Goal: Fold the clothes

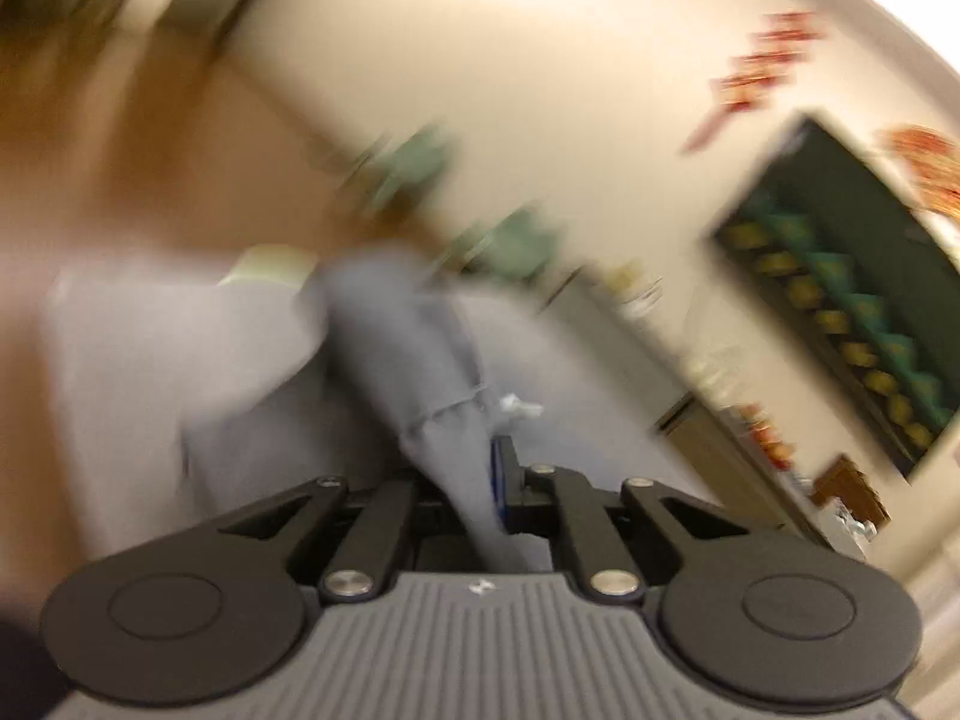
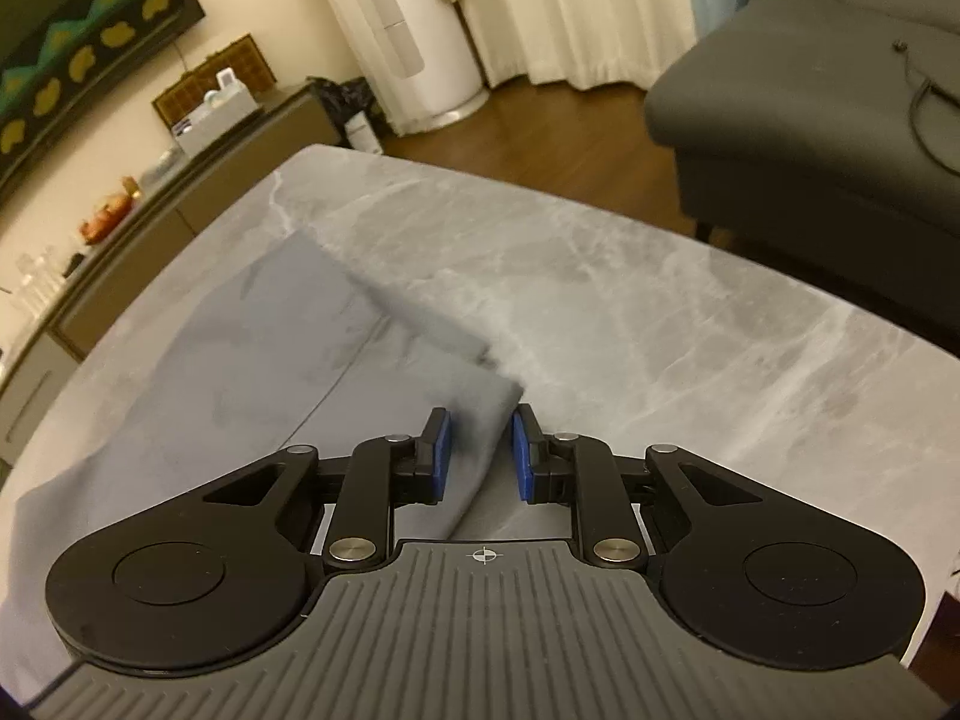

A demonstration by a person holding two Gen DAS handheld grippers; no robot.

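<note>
One grey garment (image 2: 252, 354) is seen on the one marble counter (image 2: 630, 312). Two grippers are counted, the left gripper (image 1: 480, 468) and the right gripper (image 2: 481, 450). One white cylindrical appliance (image 2: 414, 30), one dark sofa (image 2: 810, 120), one sideboard (image 2: 198, 180) and one framed picture (image 2: 78, 60) are counted beyond the counter's far edge.

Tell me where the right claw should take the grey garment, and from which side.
Take the garment at its near folded corner, which lies flat on the table between the open right claw. Come in low from the bare-table side, straight ahead, so one finger slides under the edge.
</note>
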